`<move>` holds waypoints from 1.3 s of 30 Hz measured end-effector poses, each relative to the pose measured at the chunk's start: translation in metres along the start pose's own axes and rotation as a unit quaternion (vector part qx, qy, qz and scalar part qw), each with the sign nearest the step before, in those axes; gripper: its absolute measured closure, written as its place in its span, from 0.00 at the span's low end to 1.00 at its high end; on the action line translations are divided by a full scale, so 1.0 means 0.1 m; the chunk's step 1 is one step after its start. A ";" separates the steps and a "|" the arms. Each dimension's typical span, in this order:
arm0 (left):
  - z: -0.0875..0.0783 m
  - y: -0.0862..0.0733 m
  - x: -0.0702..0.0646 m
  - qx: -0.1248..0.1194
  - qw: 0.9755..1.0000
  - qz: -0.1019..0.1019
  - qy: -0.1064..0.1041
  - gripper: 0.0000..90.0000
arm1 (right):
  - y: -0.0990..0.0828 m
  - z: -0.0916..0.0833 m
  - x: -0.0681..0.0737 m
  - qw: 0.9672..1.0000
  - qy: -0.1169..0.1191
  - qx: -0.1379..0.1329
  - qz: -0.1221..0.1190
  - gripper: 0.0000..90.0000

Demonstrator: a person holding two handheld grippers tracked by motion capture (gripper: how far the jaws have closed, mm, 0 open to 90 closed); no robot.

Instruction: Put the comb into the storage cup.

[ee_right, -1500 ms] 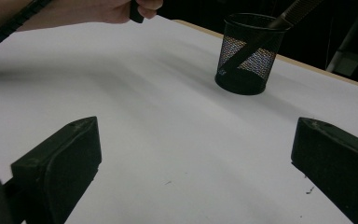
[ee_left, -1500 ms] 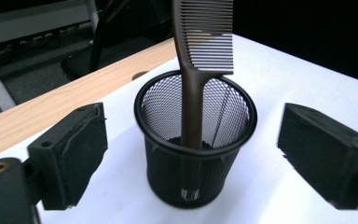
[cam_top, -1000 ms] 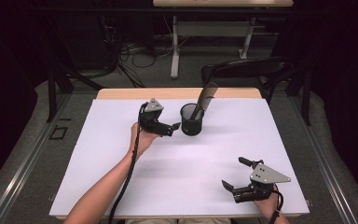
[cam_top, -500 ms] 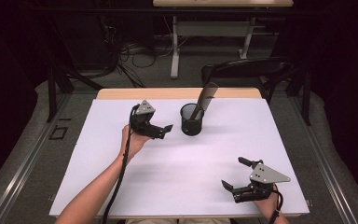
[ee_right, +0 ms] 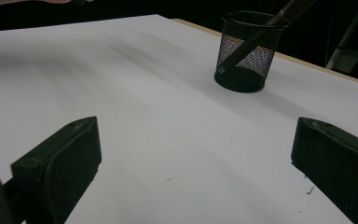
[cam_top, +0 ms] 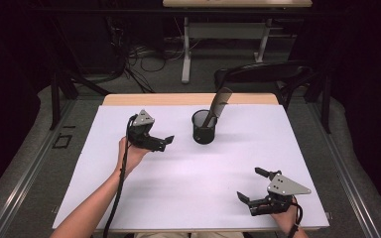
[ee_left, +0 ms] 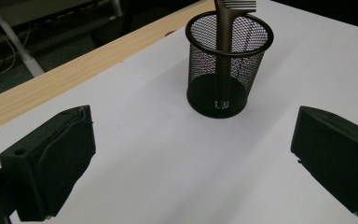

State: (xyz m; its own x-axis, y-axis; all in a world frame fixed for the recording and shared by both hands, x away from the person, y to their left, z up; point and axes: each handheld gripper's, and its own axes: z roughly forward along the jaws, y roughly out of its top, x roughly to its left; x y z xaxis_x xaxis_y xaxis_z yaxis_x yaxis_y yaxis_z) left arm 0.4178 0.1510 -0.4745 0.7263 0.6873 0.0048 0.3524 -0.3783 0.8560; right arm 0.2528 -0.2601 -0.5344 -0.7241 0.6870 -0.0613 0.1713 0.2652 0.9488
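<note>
A black mesh cup [cam_top: 204, 130] stands upright at the back middle of the white table [cam_top: 188, 198]. In it leans a dark comb [cam_top: 219, 101], teeth end up and tilted to the right. My left gripper [cam_top: 164, 144] hovers a short way left of the cup, open and empty. In the left gripper view the cup [ee_left: 228, 70] and comb [ee_left: 223, 42] lie ahead between the wide-apart jaws. My right gripper [cam_top: 249, 184] rests near the front right edge, open and empty. Its own view shows the cup [ee_right: 248, 56] and comb [ee_right: 279, 18] far ahead.
A bare wooden strip [cam_top: 178, 99] runs along the table's far edge. Beyond it stand a dark chair [cam_top: 263, 74] and a desk frame [cam_top: 228, 34] with cables on the floor. A cable [cam_top: 119, 198] trails from my left gripper along the forearm.
My left gripper has drawn back leftward from the cup, opening a gap between them. The right gripper, cup and comb have stayed put.
</note>
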 end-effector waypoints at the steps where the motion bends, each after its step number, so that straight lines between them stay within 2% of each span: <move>1: -0.02 -0.01 0.00 -0.001 1.000 0.000 0.000 0.00 | 0.00 0.00 0.00 1.000 0.000 0.000 0.000 0.01; 14: -0.21 -0.14 0.01 -0.009 1.000 -0.008 0.007 0.00 | 0.01 0.02 0.01 1.000 0.000 0.008 0.000 0.01; 27: -0.40 -0.14 -0.05 -0.004 1.000 0.009 0.017 0.00 | 0.01 -0.03 0.03 1.000 -0.005 0.006 0.000 0.01; 39: -0.57 -0.37 -0.12 -0.002 1.000 0.004 0.025 0.00 | 0.01 0.00 0.02 1.000 -0.001 0.012 0.004 0.01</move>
State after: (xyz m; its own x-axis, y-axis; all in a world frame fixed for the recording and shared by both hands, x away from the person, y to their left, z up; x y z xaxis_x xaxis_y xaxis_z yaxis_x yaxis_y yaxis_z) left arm 0.3623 0.1924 -0.4766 0.6992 0.7139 0.0374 0.3444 -0.3822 0.8575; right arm 0.2511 -0.2583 -0.5340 -0.7220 0.6898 -0.0548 0.1932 0.2770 0.9412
